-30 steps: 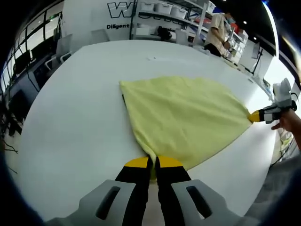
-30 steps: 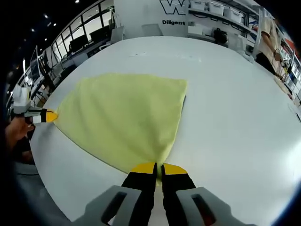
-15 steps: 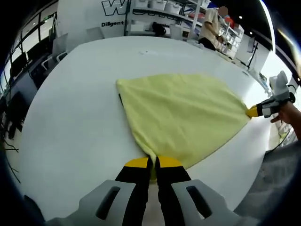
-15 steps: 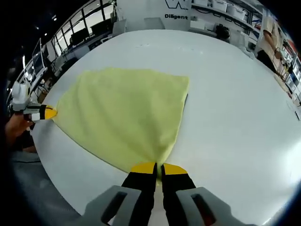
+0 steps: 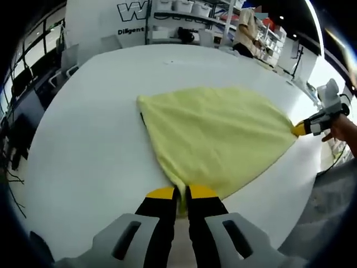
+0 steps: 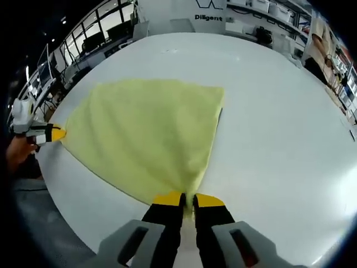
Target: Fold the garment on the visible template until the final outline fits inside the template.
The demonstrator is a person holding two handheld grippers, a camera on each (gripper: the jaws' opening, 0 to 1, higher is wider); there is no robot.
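— Across the left gripper view, what had changed?
— Little: the left claw (image 5: 181, 193) stayed clamped on a corner of the yellow garment (image 5: 215, 137), spread on the white table (image 5: 83, 128), bare all round.
— And the right gripper view?
— The right claw (image 6: 188, 199) still pinched the opposite corner.

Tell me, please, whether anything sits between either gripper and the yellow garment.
Nothing visible does: the left gripper and the right gripper each pinch a corner of the yellow garment, which lies on the white table.
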